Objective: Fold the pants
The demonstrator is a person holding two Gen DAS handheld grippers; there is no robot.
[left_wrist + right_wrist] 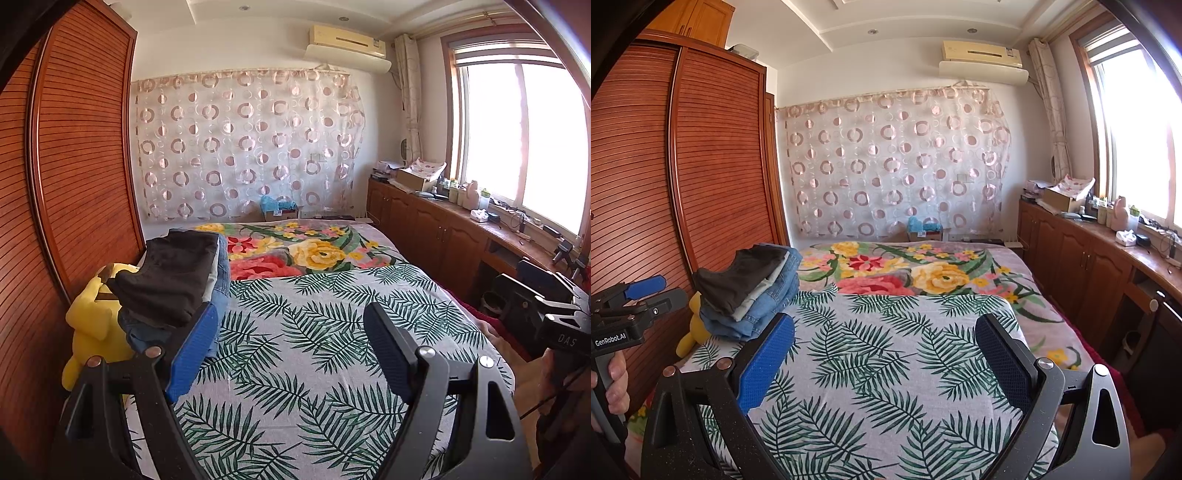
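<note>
Two black handheld grippers, left gripper and right gripper, hover with fingers spread and empty over a palm-leaf bedsheet, beside a stack of folded denim and dark pants.

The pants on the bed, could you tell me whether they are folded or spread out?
Folded: the pants lie stacked in a flat pile at the bed's left edge, dark pair on top.

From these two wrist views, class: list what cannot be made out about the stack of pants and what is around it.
- Stack of pants: left view, near end hidden behind the left claw.
- Lower layers: right view, the count is unclear, upper garments cover them.
- Yellow plush toy: both views, mostly hidden by the stack.
- Windowsill items: too small, glare.
</note>
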